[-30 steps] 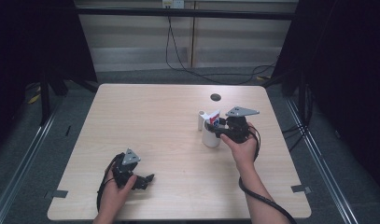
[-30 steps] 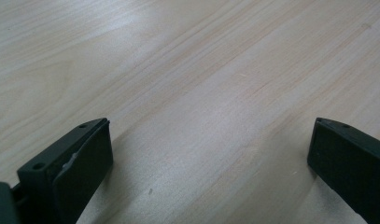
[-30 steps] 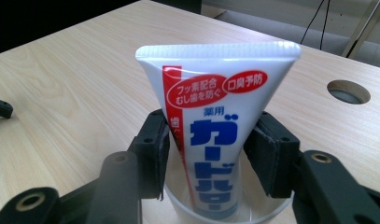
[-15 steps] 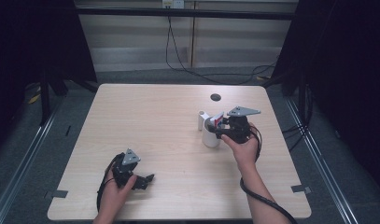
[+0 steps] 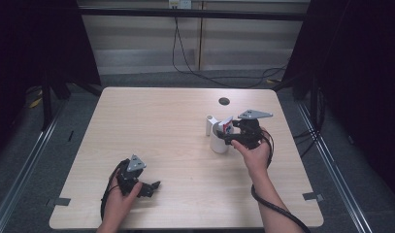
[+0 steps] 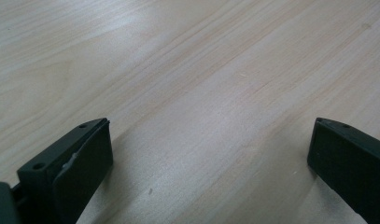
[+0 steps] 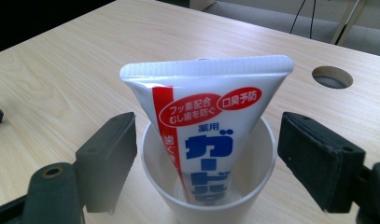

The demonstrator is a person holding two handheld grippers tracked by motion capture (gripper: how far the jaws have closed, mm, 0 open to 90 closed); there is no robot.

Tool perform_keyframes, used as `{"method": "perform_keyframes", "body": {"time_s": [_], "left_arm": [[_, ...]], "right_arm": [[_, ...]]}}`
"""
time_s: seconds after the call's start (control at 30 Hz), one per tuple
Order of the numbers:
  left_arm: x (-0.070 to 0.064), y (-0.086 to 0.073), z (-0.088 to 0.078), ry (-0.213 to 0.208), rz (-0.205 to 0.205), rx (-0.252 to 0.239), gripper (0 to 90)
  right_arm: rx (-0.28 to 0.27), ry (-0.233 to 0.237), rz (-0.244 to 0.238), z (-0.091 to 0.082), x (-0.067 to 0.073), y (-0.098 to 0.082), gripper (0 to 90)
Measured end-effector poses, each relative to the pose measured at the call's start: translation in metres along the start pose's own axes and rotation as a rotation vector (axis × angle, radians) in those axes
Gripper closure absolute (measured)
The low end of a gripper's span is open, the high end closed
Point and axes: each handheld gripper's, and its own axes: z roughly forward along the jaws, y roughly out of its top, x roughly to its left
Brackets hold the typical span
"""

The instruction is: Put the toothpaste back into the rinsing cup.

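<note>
Where the toothpaste tube point(image 7: 211, 126) stands, cup point(image 7: 211, 205) walls enclose it.

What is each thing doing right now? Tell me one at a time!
Toothpaste tube: standing in the cup, crimped end up, leaning.
White cup: upright on the table.
Right gripper: jaws just opened, apart from the tube.
Left gripper: jaws open, nothing between them.

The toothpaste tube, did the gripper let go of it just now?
Yes. The right gripper has just been opening its jaws, letting go of the toothpaste tube, which now stands free in the white cup. The cup and left gripper stayed put.
</note>
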Motion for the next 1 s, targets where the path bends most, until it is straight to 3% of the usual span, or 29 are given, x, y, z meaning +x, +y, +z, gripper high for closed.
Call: {"method": "perform_keyframes", "body": {"time_s": [0.23, 1.0], "left_arm": [[0.000, 0.000, 0.000, 0.000, 0.001, 0.001, 0.0], [0.000, 0.000, 0.000, 0.000, 0.002, 0.001, 0.0]], "right_arm": [[-0.013, -0.002, 0.005, -0.005, 0.000, 0.002, 17.7], [0.022, 0.017, -0.005, -0.019, -0.002, -0.006, 16.3]]}}
